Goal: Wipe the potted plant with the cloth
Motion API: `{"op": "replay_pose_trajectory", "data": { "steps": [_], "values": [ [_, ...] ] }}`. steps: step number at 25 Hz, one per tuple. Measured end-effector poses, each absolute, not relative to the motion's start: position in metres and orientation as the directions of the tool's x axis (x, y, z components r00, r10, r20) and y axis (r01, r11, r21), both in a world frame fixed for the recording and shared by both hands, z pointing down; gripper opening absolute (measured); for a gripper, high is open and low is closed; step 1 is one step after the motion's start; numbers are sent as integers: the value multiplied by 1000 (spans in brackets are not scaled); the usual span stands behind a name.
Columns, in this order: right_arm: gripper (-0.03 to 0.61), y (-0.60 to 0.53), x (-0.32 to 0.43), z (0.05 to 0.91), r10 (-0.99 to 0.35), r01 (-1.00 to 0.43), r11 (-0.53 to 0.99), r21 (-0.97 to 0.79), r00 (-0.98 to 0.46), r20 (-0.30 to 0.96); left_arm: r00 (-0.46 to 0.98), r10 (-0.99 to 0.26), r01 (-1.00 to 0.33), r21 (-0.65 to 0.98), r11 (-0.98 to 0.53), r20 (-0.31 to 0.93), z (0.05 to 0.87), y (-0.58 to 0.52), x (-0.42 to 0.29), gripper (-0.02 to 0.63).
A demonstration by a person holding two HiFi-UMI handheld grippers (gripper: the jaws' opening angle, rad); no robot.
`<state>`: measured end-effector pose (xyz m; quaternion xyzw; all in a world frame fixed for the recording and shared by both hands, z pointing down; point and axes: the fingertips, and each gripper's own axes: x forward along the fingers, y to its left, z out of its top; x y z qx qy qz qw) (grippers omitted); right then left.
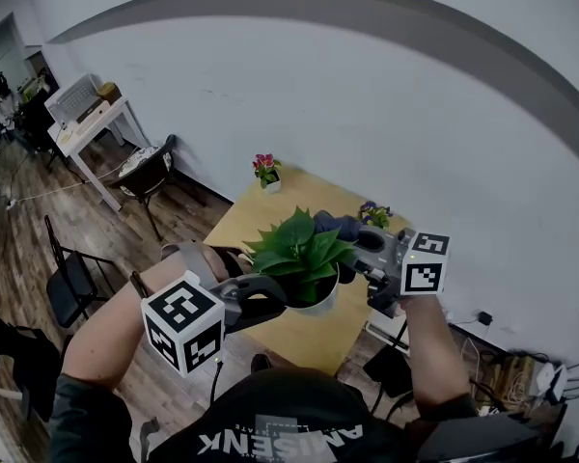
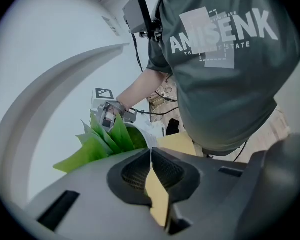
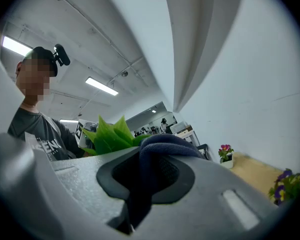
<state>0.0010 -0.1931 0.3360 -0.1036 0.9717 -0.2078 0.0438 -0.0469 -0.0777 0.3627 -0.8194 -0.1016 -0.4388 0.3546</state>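
Note:
The potted plant (image 1: pixel 302 247) has broad green leaves and a white pot (image 1: pixel 320 300), and it is over the wooden table (image 1: pixel 239 222). My left gripper (image 1: pixel 282 302) reaches the pot from the left, shut on its rim. The left gripper view shows the pads (image 2: pixel 162 169) together at the rim, with the leaves (image 2: pixel 107 136) beyond. My right gripper (image 1: pixel 355 257) is at the plant's right side, shut on a dark blue cloth (image 1: pixel 339 226) that lies against the leaves. In the right gripper view the cloth (image 3: pixel 162 146) bulges out of the closed jaws, with leaf tips (image 3: pixel 110 133) just behind.
A small pot of pink flowers (image 1: pixel 266 172) stands at the table's far edge. A pot of purple flowers (image 1: pixel 374 213) stands to the right, behind the cloth. Dark chairs (image 1: pixel 147 174) and a white desk (image 1: pixel 87 123) are on the wooden floor to the left. A white wall runs behind the table.

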Motion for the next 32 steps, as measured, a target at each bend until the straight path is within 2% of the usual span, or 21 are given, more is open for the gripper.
{"op": "replay_pose_trajectory", "data": {
  "steps": [9,19,26,32],
  "values": [
    [46,-182,3,393,-195,-163,828,-536,-981,-3,570,-150,494,-483,-723,808,373,-78,-53,14],
    [46,-178,16,431,-196,-195,784,-590,-979,63,567,-130,519,-475,-711,814,373,-74,-54,14],
    [45,-199,8,380,-183,-149,853,-500,-983,-19,591,-110,526,-486,-698,799,367,-70,-54,12],
    [46,-207,-24,346,-32,6,900,-436,-996,-80,610,-110,524,-503,-688,785,358,-67,-53,14]
  ]
}}
